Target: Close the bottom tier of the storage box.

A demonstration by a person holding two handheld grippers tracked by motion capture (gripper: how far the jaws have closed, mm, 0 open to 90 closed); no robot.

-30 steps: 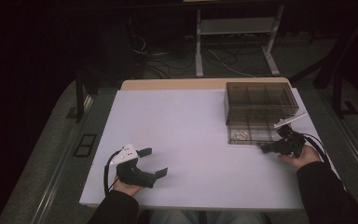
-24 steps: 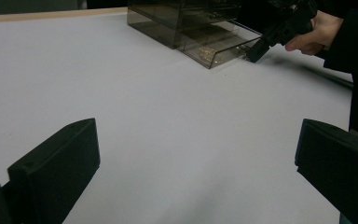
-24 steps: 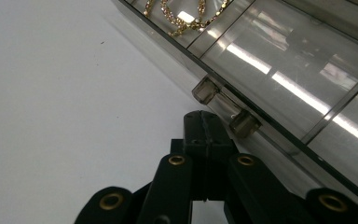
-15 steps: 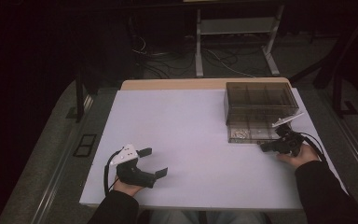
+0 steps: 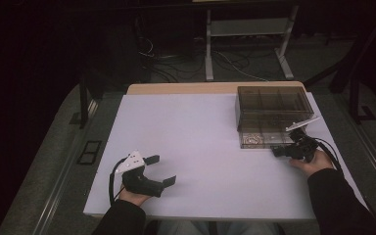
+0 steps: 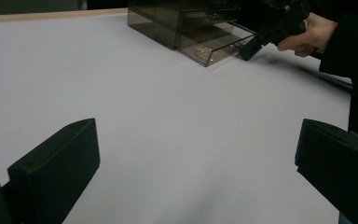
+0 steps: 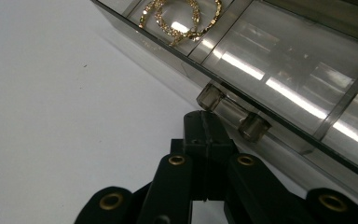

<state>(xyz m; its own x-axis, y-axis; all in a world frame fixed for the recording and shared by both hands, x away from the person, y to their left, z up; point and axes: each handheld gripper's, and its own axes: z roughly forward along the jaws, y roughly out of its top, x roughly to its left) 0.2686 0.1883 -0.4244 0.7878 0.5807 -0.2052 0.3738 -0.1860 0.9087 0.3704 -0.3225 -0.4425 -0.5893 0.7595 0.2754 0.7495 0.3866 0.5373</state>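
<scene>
White rectangular tabletop (image 5: 200,147), matte, with a strip of pale wood edge along its far side. Room beyond it is dark: grey carpet floor, a tangle of black cables (image 5: 176,63) on the floor behind the table, and the white metal legs of a stand (image 5: 245,44) farther back. A small dark floor socket plate (image 5: 89,152) sits left of the table.

Smoky transparent plastic drawer box (image 5: 269,110) stands on the far right part of the tabletop, near the right edge. Its bottom drawer (image 5: 262,138) is pulled out toward the person. In the right gripper view, gold hoop jewellery (image 7: 179,18) lies in one drawer compartment; the neighbouring compartment shows reflections, contents not readable.

Right gripper (image 5: 278,151), black, held in the person's right hand (image 5: 313,161), lies low at the front of the drawer. Jaws pressed together, nothing between them. In the right gripper view its tip (image 7: 205,126) sits just below the clear bar handle (image 7: 233,114) on the drawer front, close under it; whether it touches cannot be told.

Left gripper (image 5: 159,170), black with a grey three-cornered plate on top, rests at the near left of the tabletop in the left hand (image 5: 134,196), well apart from the box. Jaws spread wide, bare tabletop between them.
</scene>
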